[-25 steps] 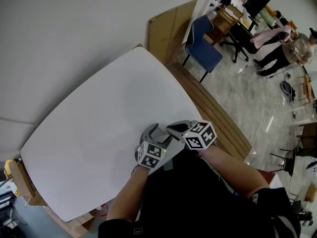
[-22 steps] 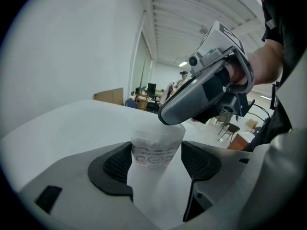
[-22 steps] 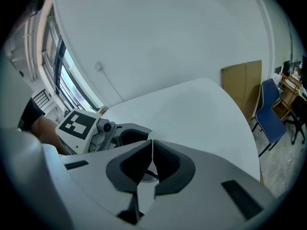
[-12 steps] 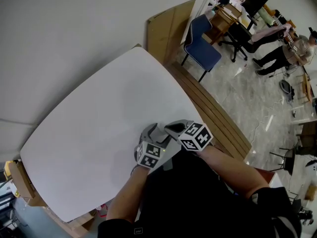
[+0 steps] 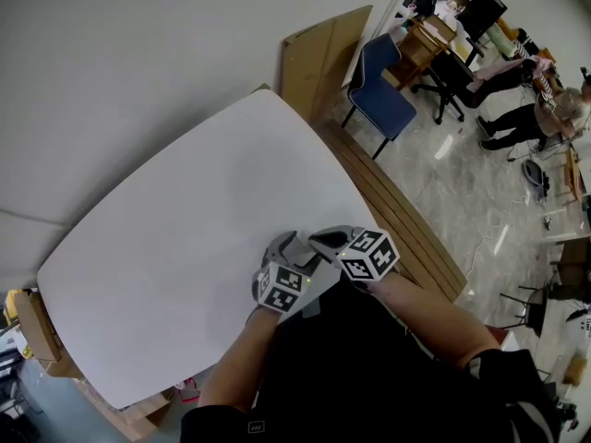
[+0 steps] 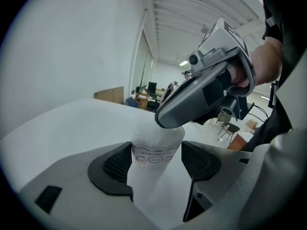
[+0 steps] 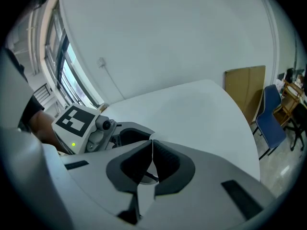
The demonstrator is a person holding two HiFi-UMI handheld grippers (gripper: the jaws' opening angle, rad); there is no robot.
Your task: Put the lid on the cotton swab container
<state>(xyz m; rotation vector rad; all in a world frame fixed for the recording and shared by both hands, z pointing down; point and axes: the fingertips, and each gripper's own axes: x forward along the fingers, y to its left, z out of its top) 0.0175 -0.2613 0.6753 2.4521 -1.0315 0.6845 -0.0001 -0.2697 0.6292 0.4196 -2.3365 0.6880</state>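
Left gripper [image 6: 158, 163] pinches the container [image 6: 156, 140] upright between its jaws, over the table [image 5: 185, 220]. Right gripper [image 7: 152, 153], just above, has its jaws pressed together with a pale sliver between and its tip on the container's top. Both stay met as before; the lid cannot be made out

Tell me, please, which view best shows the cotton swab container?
Left gripper view: the cotton swab container sits in the left gripper. The head view hides it beneath the grippers; the right gripper view barely shows it.
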